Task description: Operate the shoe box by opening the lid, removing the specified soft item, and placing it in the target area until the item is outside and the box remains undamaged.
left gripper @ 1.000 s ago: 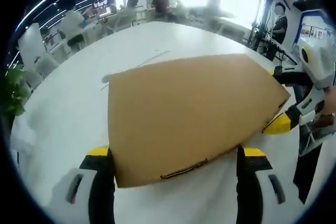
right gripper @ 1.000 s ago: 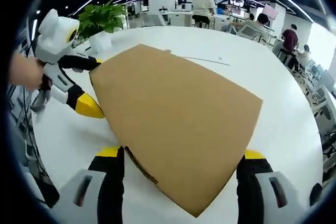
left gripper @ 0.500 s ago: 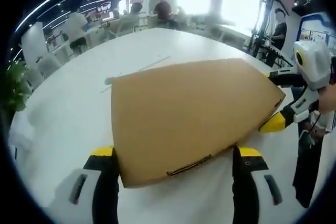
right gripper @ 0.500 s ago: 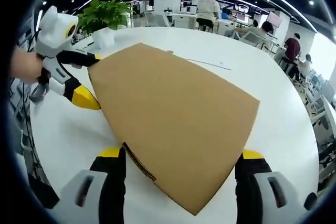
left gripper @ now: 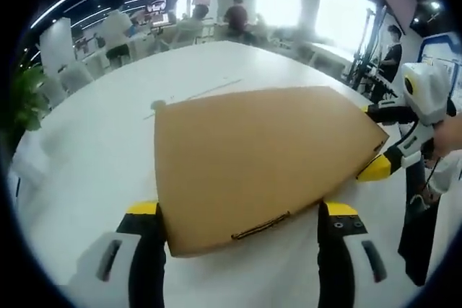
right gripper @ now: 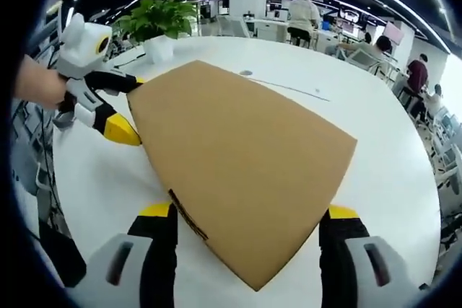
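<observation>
Lying flat on the white table (left gripper: 94, 149), the brown shoe box (left gripper: 253, 156) has its lid closed and reaches from the centre of the left gripper view toward 6 o'clock. There the left gripper (left gripper: 242, 214) stands wide, one yellow-tipped jaw at each side of the near box edge; whether the jaws touch the cardboard I cannot tell. At 3 o'clock in this view the right gripper (left gripper: 375, 138) has its two jaws spread over the far corner of the box, and a hand (left gripper: 449, 135) holds it.

In the right gripper view the box (right gripper: 245, 171) points one corner to 6 o'clock between that gripper's spread jaws (right gripper: 249, 216). The left gripper (right gripper: 126, 106) comes in at 9 o'clock, against the box's corner. A potted plant (right gripper: 155, 23) stands at 11 o'clock on the table (right gripper: 390, 156), and seated people (right gripper: 303, 16) are at 1 o'clock.
</observation>
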